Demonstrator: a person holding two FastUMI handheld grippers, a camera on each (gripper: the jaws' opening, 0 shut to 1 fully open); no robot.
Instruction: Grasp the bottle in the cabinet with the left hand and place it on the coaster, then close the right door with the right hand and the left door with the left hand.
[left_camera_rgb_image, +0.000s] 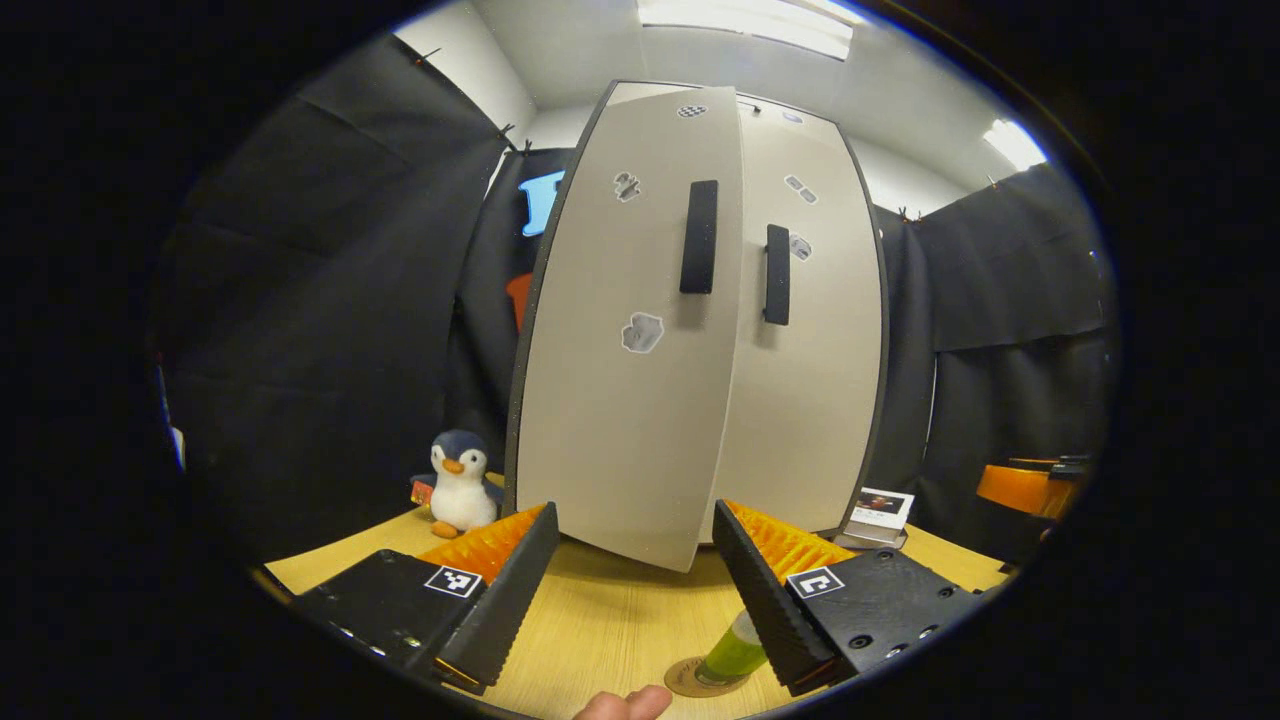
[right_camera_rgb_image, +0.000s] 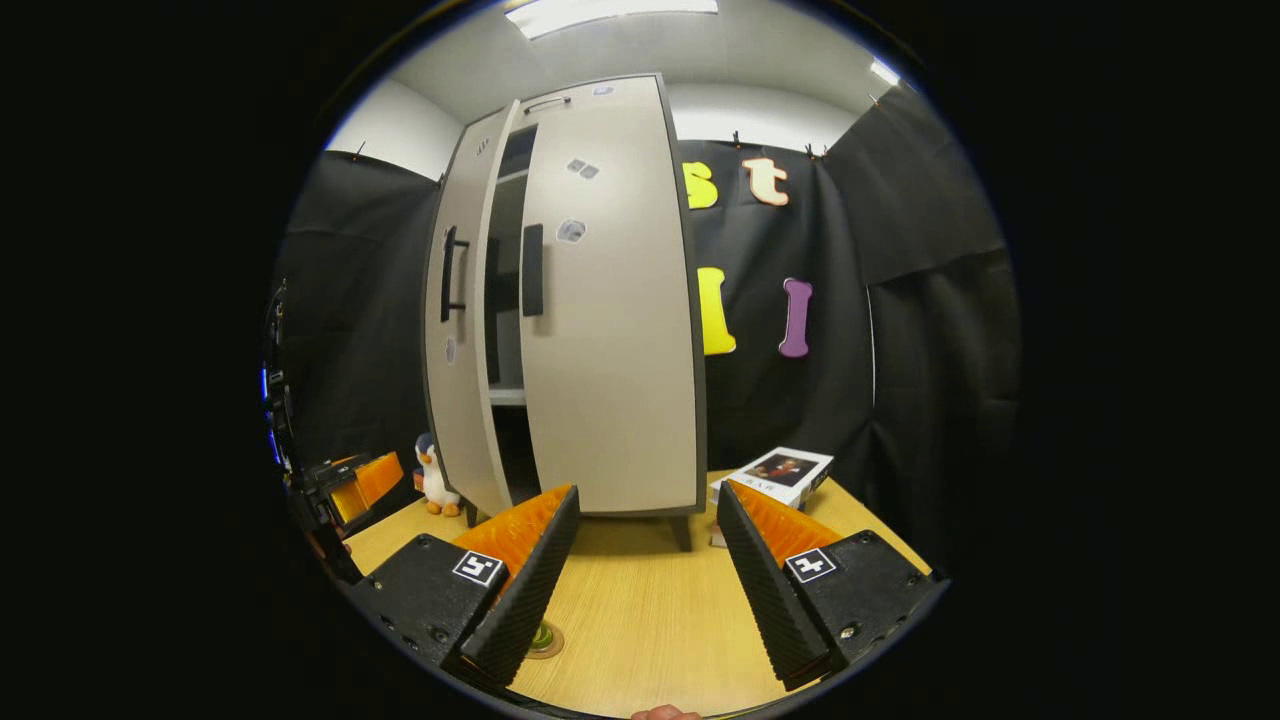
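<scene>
The cabinet's right door (left_camera_rgb_image: 810, 380) lies flush and closed, its handle (left_camera_rgb_image: 777, 274) facing me. The left door (left_camera_rgb_image: 620, 400) stands ajar, swung a little outward, with a dark gap beside it in the right gripper view (right_camera_rgb_image: 455, 380). A green bottle (left_camera_rgb_image: 733, 652) stands upright on the round coaster (left_camera_rgb_image: 690, 680) on the table, partly behind my left gripper's finger. My left gripper (left_camera_rgb_image: 635, 512) is open in front of the left door's lower edge, holding nothing. My right gripper (right_camera_rgb_image: 648, 492) is open too, facing the closed right door (right_camera_rgb_image: 610, 350) from a short way off.
A penguin plush (left_camera_rgb_image: 462, 483) sits left of the cabinet. A flat box (right_camera_rgb_image: 780, 472) lies on the wooden table (right_camera_rgb_image: 650, 610) to the cabinet's right. A person's fingertip (left_camera_rgb_image: 625, 705) shows at the bottom edge. Black cloth walls close in on both sides.
</scene>
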